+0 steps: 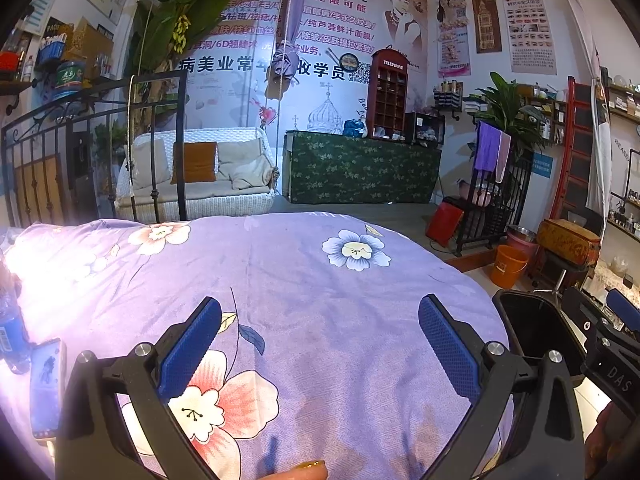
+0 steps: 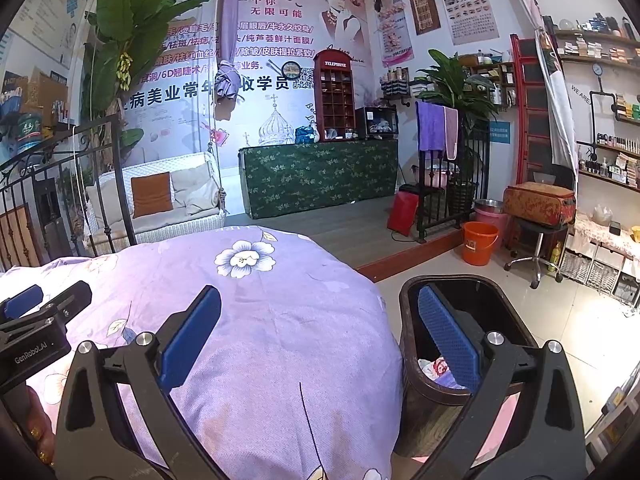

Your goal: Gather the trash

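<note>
trash bin [image 2: 416,360]: black, on floor just beside bed edge, crumpled wrappers [image 2: 436,372] inside | right gripper [image 2: 320,340]: jaws apart, empty, one finger over bin, other over purple floral bedspread [image 2: 280,360] | left gripper [image 1: 320,344]: jaws apart, empty, above bedspread | phone [image 1: 46,388] and blue bottle [image 1: 10,328] at bed's left edge

1. Bed cover [image 1: 304,280]: soft matt cloth, floral print, lightly creased.
2. Fingers [image 1: 188,344]: blue pads with rough, dimpled texture on matt black plastic frames; bright metal screws.
3. Trash bin [image 2: 412,360]: dark glossy plastic.
4. Phone [image 1: 46,388]: glossy screen.
5. Bucket [image 2: 480,242]: smooth orange plastic.
</note>
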Motion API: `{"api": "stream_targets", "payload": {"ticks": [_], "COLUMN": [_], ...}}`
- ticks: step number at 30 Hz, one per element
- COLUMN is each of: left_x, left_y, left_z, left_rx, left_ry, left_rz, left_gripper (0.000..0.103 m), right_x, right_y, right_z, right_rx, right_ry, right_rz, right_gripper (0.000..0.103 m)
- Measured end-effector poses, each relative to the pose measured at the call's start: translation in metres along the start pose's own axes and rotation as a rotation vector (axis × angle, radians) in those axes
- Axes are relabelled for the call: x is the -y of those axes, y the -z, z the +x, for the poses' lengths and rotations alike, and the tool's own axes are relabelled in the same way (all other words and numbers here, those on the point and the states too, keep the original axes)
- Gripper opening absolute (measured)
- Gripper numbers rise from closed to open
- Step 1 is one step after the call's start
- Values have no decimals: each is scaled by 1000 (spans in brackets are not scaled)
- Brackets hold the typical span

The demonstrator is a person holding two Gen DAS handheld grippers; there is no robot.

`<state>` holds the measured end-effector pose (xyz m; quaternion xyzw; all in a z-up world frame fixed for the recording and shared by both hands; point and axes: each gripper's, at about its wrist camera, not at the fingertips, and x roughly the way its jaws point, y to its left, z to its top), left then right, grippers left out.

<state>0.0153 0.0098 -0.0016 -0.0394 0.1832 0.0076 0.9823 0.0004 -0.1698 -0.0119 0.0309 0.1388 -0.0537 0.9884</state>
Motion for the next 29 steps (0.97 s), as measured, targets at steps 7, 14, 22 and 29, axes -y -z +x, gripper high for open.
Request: {"api": "stream_targets", "payload": {"ticks": [7, 14, 22, 29], "left_x": [0, -1, -1, -3], "left_y": [0, -1, -2, -3], "left_z": [0, 1, 1, 1], "left_rx": [-1, -5, 0, -13], "left_ry": [1, 3, 5, 7], "left_rz": [1, 4, 10, 6], "left_gripper": [97, 97, 97, 97], "right_x": [0, 2, 3, 4], "right_y": [1, 3, 6, 9], "right_z": [1, 1, 3, 4], "right_rx": [-1, -2, -5, -8], "right_ry": [2, 1, 1, 0], "right_rz": [2, 4, 7, 9], "right_gripper": [97, 97, 97, 97]}}
